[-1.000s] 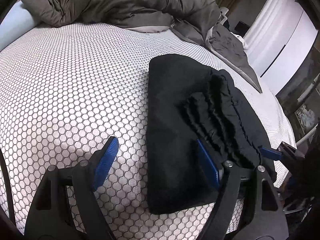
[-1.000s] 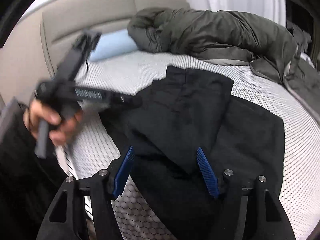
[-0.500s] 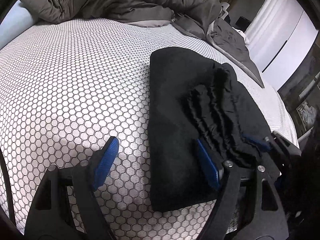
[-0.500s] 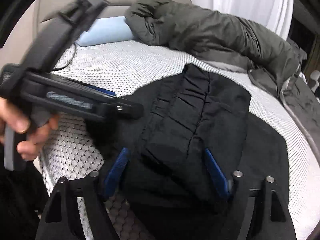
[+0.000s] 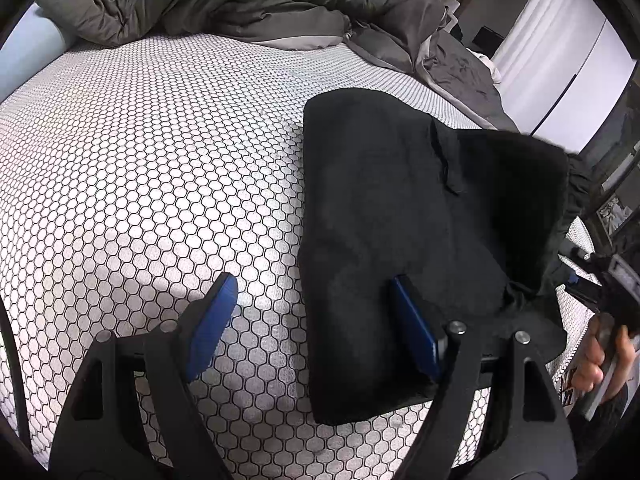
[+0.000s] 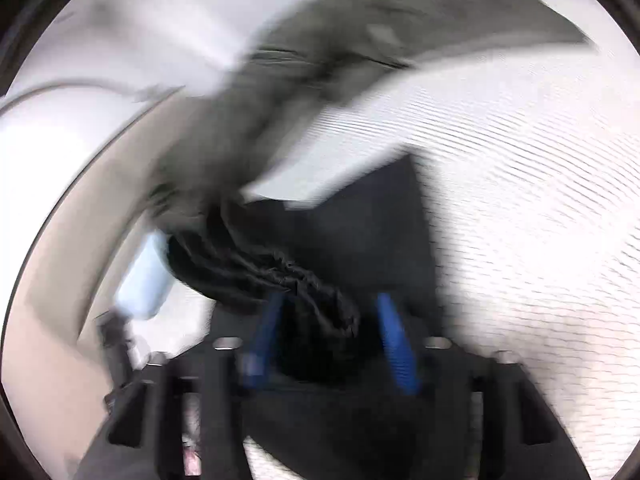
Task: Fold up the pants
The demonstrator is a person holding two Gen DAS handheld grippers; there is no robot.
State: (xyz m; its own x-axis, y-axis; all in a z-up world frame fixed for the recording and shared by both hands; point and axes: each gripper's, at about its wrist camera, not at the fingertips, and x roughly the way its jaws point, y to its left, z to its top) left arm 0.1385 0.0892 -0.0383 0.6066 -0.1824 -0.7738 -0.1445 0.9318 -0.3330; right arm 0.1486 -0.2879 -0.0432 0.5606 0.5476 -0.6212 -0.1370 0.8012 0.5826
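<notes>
a wide stretch of bare honeycomb-patterned bed (image 5: 160, 168) is left free to the left of the black pants (image 5: 400, 220), reaching back to the heaped grey duvet (image 5: 224, 0), by which the far side is blocked. the right edge is crowded by a hand (image 5: 600, 356). the right wrist view is blurred.

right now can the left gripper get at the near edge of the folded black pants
Probably yes: the left gripper is open, one blue finger already over the folded black pants, the other over the honeycomb-patterned mattress; nothing blocks it.
</notes>
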